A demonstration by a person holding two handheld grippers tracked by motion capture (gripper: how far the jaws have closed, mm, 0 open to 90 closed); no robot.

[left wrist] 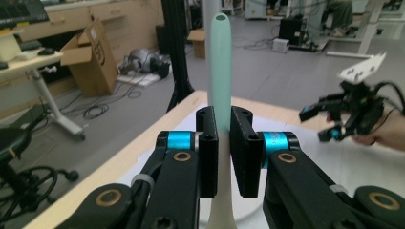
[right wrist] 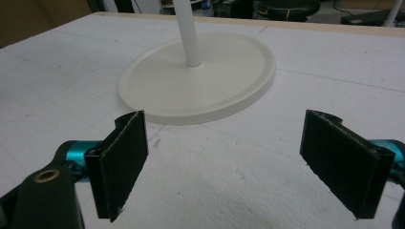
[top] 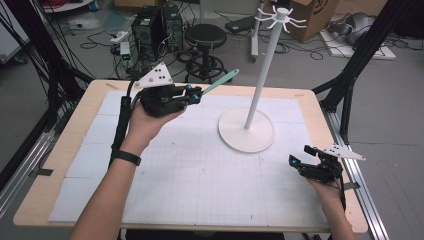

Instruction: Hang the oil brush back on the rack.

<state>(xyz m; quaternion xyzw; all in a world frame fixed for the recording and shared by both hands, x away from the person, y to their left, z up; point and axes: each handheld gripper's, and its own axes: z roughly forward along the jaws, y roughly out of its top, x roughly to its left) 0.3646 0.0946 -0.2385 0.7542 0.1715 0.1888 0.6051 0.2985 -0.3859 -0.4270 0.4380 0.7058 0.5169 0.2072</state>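
Observation:
My left gripper [top: 196, 95] is held above the table's far left, shut on a long mint-green utensil handle [top: 220, 82]. The handle points up and right toward the stand. In the left gripper view the handle [left wrist: 220, 71] rises straight between the shut jaws [left wrist: 222, 119], with a small hole at its tip. A white stand has a round base [top: 235, 137], a tall pole [top: 262, 75] and hooks [top: 280, 17] on top. My right gripper [top: 300, 155] rests low at the table's right edge, open and holding nothing. Its pads [right wrist: 122, 162] face the stand's base [right wrist: 157, 90].
A white gridded mat [top: 190, 175] covers the wooden table [top: 60, 150]. Black frame posts [top: 350, 75] stand at the right edge. On the floor beyond the table are a stool [top: 206, 37], computer towers [top: 150, 30] and a cardboard box [top: 312, 17].

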